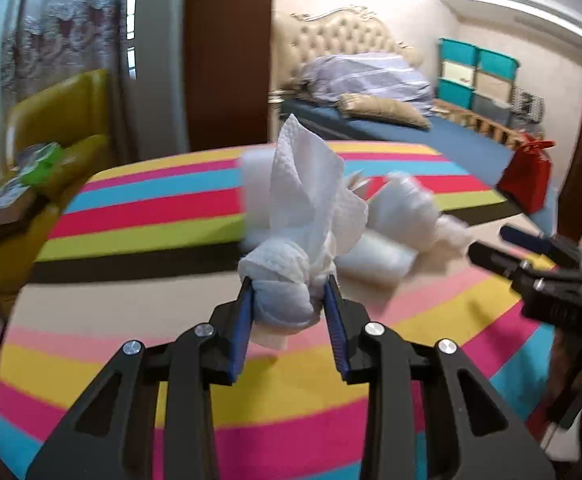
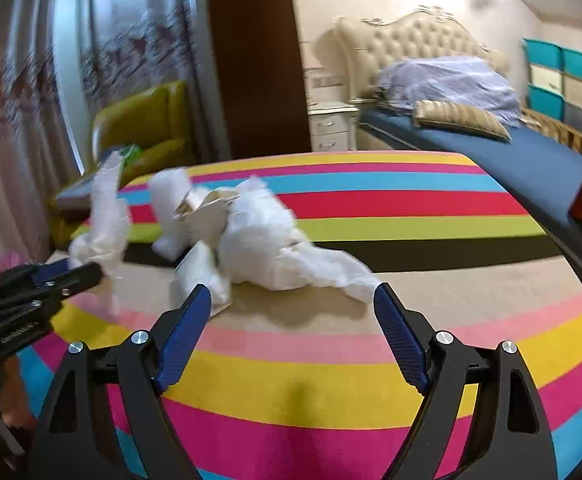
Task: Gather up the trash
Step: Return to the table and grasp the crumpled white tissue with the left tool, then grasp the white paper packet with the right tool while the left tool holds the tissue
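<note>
A crumpled white paper towel point(image 1: 307, 200) stands up between the blue pads of my left gripper point(image 1: 291, 292), which is shut on its bunched lower end, just above the striped tablecloth point(image 1: 139, 208). In the right wrist view the same towel point(image 2: 107, 216) hangs from the left gripper point(image 2: 79, 270) at the left edge. A pile of white wrappers and a cardboard scrap point(image 2: 267, 232) lies mid-table. My right gripper point(image 2: 293, 300) is open just short of the pile, with nothing between its fingers. It also shows at the right of the left wrist view point(image 1: 489, 244), beside the pile point(image 1: 403, 208).
A yellow-green chair point(image 2: 147, 128) with books and a green packet point(image 1: 43, 164) stands past the table's left edge. Behind are a bed point(image 2: 531, 152) with a pillow, a white nightstand point(image 2: 331, 128), a red bag point(image 1: 527, 176) and teal storage boxes point(image 1: 479, 68).
</note>
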Available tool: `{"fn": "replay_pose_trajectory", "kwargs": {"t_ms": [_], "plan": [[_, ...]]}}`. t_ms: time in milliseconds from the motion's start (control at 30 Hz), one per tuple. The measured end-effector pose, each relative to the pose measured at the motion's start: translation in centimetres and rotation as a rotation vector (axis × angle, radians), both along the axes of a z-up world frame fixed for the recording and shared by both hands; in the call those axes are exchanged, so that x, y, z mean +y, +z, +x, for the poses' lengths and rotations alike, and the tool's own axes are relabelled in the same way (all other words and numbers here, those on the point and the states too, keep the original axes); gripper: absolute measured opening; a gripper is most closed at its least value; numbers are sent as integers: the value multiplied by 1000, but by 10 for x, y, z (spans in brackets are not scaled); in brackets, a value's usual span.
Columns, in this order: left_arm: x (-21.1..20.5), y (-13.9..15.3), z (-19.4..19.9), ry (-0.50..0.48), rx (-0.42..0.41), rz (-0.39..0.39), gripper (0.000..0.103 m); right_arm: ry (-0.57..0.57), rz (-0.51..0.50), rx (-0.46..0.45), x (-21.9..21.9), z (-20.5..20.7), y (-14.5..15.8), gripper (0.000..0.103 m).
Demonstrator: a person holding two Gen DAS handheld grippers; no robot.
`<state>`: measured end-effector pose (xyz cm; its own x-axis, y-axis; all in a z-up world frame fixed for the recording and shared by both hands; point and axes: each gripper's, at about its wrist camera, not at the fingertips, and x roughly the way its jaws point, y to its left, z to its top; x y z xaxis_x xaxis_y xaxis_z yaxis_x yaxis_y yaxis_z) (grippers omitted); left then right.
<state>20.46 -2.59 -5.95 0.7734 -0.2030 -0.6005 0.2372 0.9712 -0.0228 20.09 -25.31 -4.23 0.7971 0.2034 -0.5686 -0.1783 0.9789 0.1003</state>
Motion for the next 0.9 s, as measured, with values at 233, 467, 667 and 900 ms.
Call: {"fn": "replay_pose_trajectory", "kwargs": {"t_ms": [233, 467, 667, 900], "plan": [[69, -16, -10, 153, 72, 3, 34, 159, -55, 34, 44, 17, 3, 54], [74, -27, -4, 172, 107, 54, 35, 209, -57, 85, 65, 49, -6, 50], [63, -33, 6, 169, 135, 73, 36, 204, -88, 182, 74, 70, -20, 50], [69, -36, 10, 172, 154, 39, 37, 185, -159, 202, 84, 73, -27, 40]]}}
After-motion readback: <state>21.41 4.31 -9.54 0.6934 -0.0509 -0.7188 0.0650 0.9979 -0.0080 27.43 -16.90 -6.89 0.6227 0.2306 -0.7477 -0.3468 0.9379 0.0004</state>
